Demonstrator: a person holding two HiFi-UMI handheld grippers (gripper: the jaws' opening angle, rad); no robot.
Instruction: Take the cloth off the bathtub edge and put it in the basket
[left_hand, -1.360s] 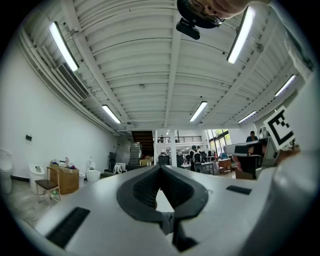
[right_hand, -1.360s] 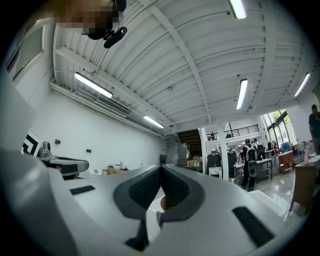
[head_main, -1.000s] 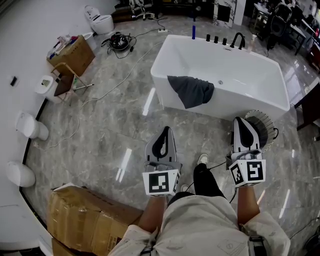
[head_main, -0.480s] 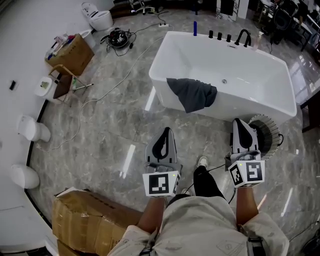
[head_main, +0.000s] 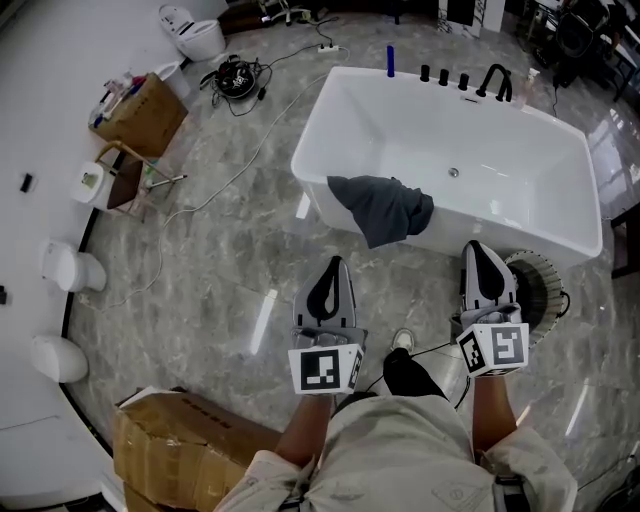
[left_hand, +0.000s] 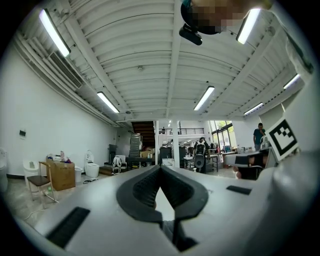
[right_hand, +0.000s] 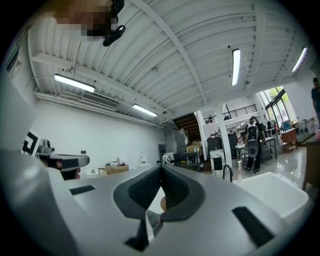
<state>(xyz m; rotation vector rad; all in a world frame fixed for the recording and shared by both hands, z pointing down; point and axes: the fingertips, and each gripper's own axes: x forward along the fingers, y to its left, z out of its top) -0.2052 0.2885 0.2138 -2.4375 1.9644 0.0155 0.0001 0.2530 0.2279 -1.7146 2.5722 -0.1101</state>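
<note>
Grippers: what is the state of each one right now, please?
Left gripper: closed, holding nothing.
Right gripper: closed, holding nothing.

A crumpled dark grey cloth (head_main: 382, 207) hangs draped over the near rim of the white freestanding bathtub (head_main: 500, 228), part inside and part down the outer wall. The round pale ribbed basket (head_main: 542, 290) stands on the floor just beside the tub's near wall, well right of the cloth.
</note>
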